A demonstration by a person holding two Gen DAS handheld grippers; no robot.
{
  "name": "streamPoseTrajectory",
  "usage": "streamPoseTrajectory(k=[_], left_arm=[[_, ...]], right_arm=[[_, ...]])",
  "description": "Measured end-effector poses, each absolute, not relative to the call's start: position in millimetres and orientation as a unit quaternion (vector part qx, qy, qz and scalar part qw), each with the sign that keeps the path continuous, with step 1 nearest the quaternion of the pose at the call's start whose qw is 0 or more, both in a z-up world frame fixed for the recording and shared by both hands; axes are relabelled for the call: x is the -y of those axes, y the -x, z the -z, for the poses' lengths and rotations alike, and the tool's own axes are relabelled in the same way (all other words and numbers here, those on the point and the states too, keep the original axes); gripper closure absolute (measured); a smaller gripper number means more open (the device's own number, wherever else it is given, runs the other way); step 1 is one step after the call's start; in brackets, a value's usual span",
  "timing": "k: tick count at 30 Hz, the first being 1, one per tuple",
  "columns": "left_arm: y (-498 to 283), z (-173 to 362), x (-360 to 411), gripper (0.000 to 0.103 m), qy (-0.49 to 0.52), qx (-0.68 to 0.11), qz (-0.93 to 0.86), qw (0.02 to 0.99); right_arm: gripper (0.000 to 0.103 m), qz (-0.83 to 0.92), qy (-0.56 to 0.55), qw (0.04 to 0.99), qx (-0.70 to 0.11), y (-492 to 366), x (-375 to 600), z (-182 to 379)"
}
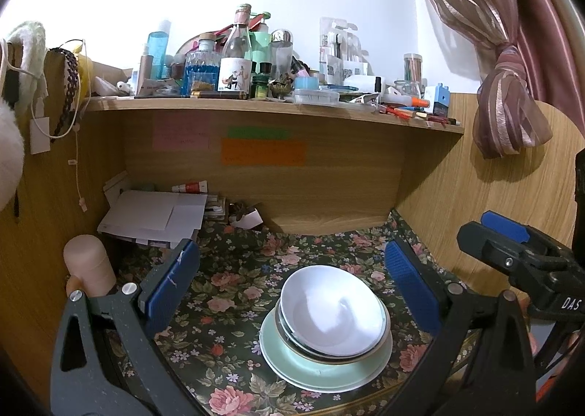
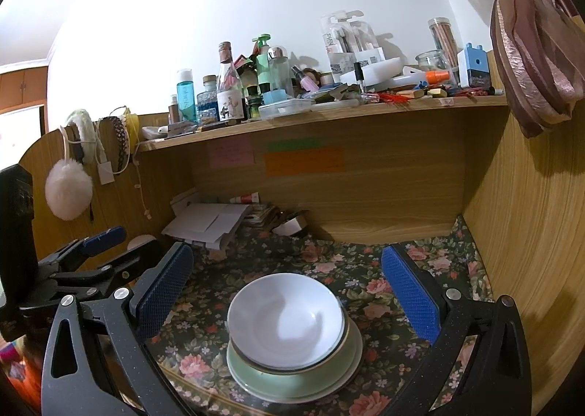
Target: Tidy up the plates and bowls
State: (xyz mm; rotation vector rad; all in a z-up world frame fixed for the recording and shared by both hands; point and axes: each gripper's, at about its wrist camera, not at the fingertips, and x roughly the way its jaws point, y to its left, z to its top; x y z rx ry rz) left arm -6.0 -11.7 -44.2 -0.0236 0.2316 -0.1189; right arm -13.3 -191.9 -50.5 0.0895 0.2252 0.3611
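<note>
Stack sits on the floral-cloth tabletop (image 1: pixel 226 291) below the cluttered shelf (image 1: pixel 278 105): white bowl (image 1: pixel 334 310) nested on further bowls, all on a pale green plate (image 1: pixel 292 361) over a white plate (image 2: pixel 353 372). Left hand-held gripper (image 1: pixel 292 291) spread wide, holding nothing, stack between its blue pads. Right hand-held gripper (image 2: pixel 289 291) likewise spread and empty. Judgement: stacking looks complete or nearly so; any next move would call for straightening the slightly off-centre bowls, gripping by the rim.

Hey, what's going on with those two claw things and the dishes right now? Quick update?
Left gripper open, empty. Right gripper open, empty. White bowl stacked on green plate, untouched. Nothing in the way.
</note>
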Motion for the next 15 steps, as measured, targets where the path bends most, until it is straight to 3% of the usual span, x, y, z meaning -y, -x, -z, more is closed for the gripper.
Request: streamPoseTrajectory(k=[15], left_arm=[[3.5,44.6,12.6,0.0,0.012,-0.117,0.072,0.991]], right_arm=[[0.0,-0.165,-0.053,0.978,-0.115,15.8,187.8,51.3]])
